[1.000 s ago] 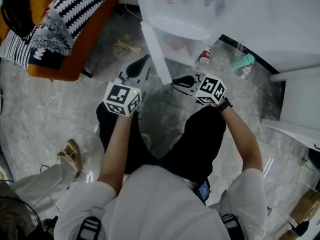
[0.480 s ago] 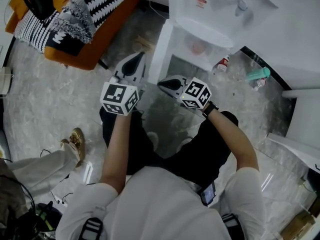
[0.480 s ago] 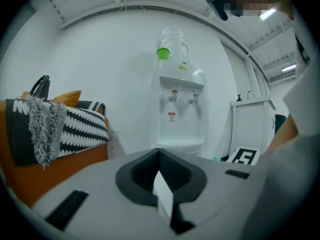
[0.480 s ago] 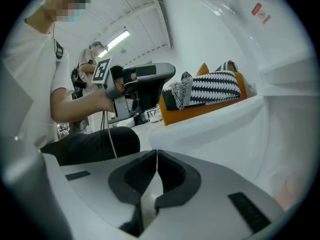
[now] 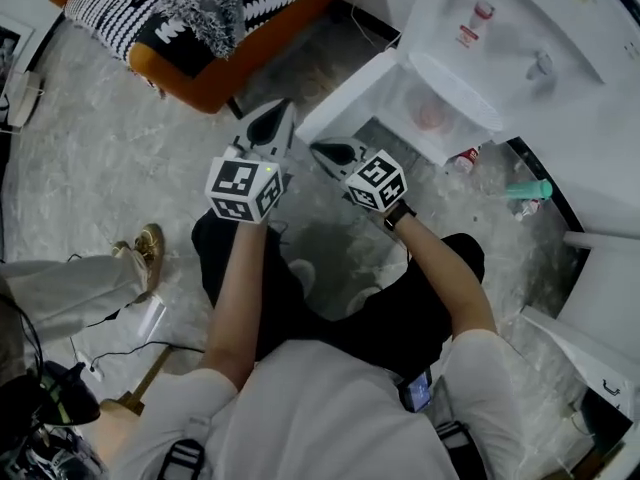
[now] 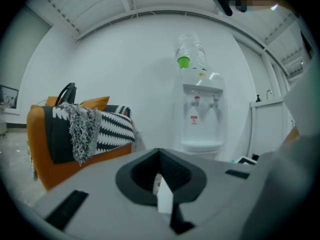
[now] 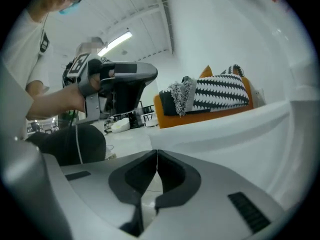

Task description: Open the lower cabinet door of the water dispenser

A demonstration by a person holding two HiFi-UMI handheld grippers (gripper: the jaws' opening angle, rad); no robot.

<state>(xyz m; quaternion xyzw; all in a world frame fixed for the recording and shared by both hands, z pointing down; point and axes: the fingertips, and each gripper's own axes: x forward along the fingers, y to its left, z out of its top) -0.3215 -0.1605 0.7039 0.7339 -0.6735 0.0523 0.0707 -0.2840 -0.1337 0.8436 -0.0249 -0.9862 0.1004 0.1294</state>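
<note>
Door-opening looks finished: the lower cabinet door (image 5: 350, 90) stands swung out from the water dispenser (image 5: 520, 28), leaving its compartment exposed. The right claw (image 5: 316, 149) sits just beside the door's free edge, pressed together on nothing. The left claw (image 5: 286, 108), also closed and empty, hangs slightly farther from the dispenser. Next, probably, both back off without knocking the door shut.

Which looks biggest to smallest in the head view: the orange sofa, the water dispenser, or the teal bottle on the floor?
1. water dispenser
2. orange sofa, close behind it; both are cut off at the top edge, so their order is unsure
3. teal bottle, clearly the smallest
</note>
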